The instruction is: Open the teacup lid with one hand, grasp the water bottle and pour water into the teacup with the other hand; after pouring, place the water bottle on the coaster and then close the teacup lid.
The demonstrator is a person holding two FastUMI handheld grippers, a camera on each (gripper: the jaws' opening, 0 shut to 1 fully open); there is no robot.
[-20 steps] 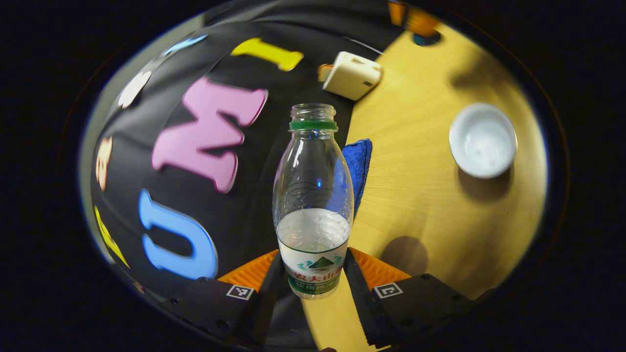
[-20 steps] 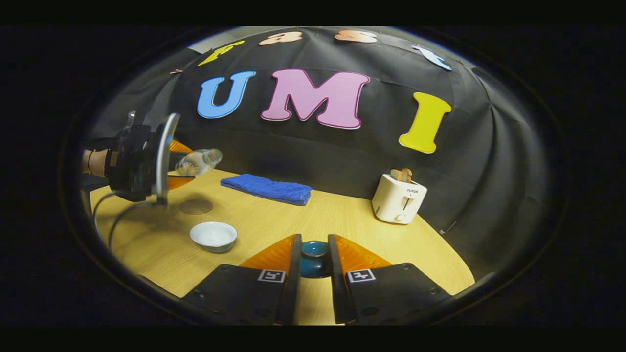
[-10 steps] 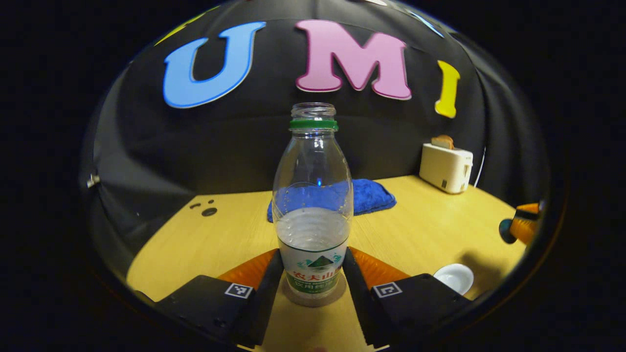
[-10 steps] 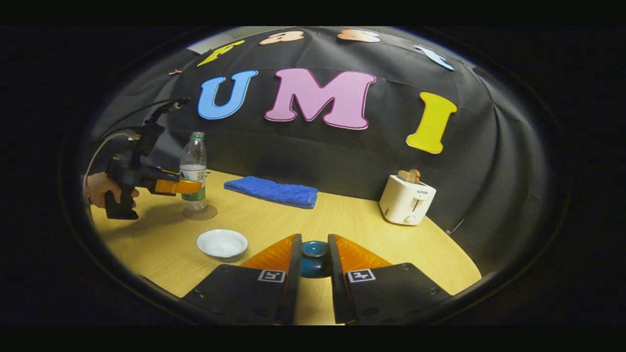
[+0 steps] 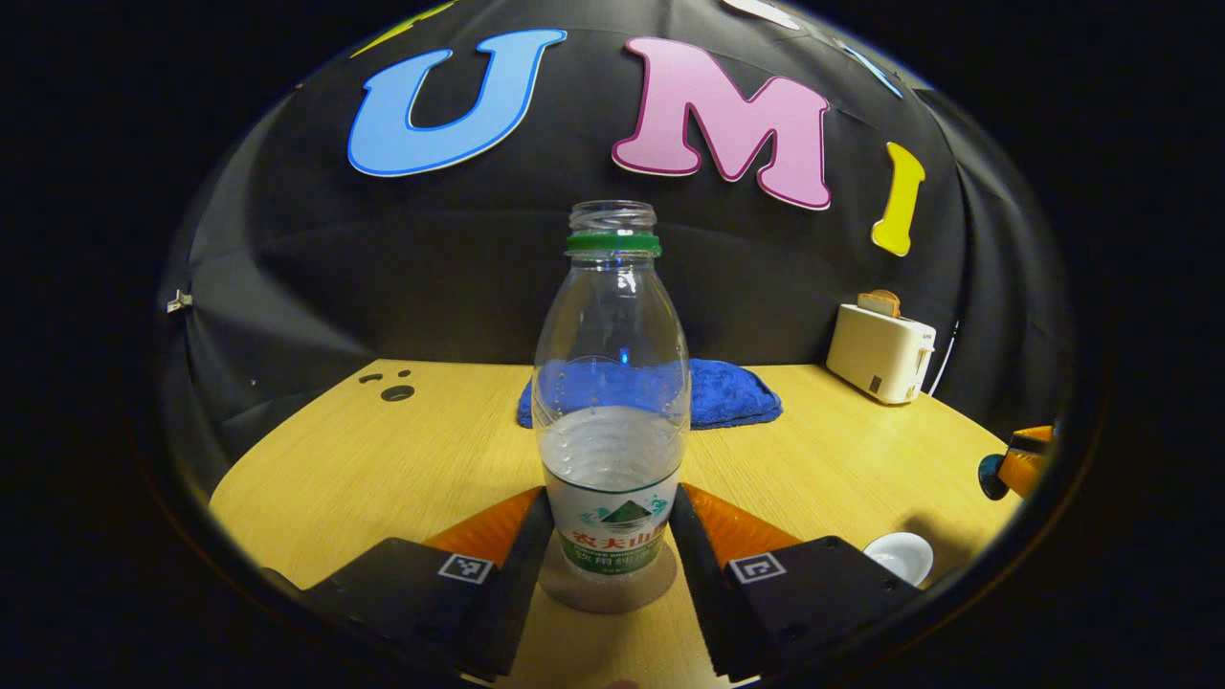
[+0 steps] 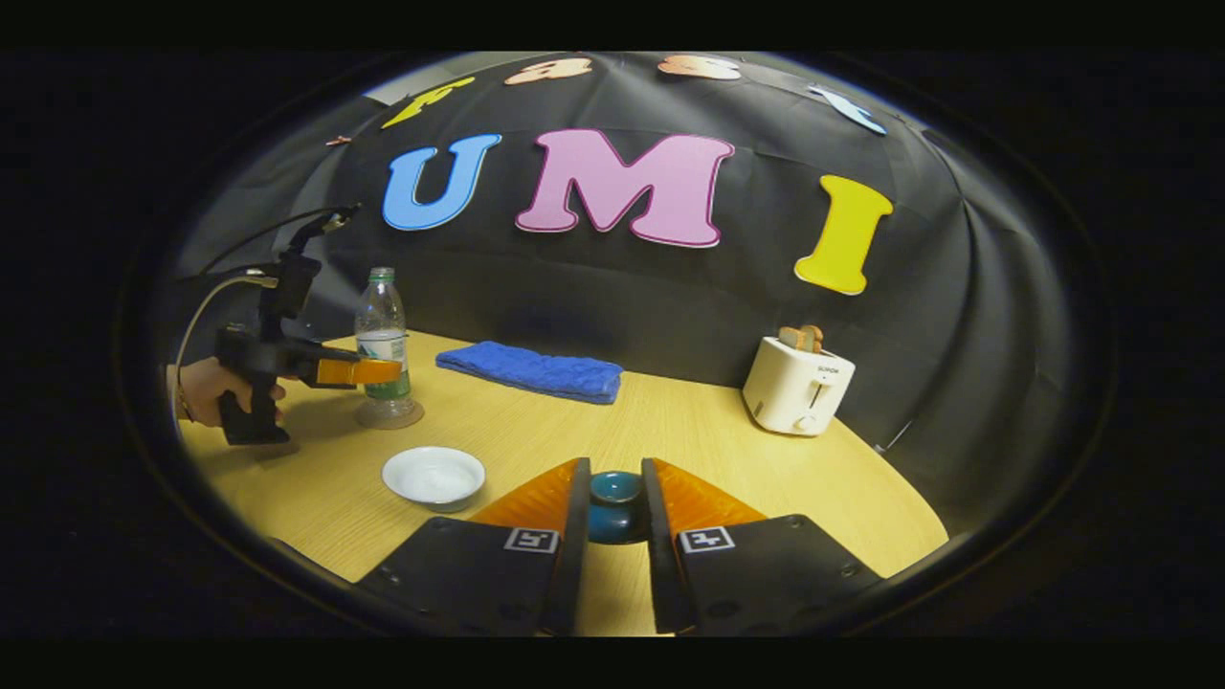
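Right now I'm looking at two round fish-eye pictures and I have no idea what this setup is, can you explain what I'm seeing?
There is no robot here. A person holds a two-finger gripper in each hand, and a small camera rides on each one, looking forward along its fingers.

In the left gripper view, the left gripper is closed on an uncapped water bottle, part full, standing upright on a round coaster.

In the right gripper view, the right gripper holds a dark teal teacup lid between its fingers. Farther off you see the person's hand with the other gripper at the bottle.

On the wooden table there are also an open white teacup, a folded blue towel, and a white toaster with bread in it.
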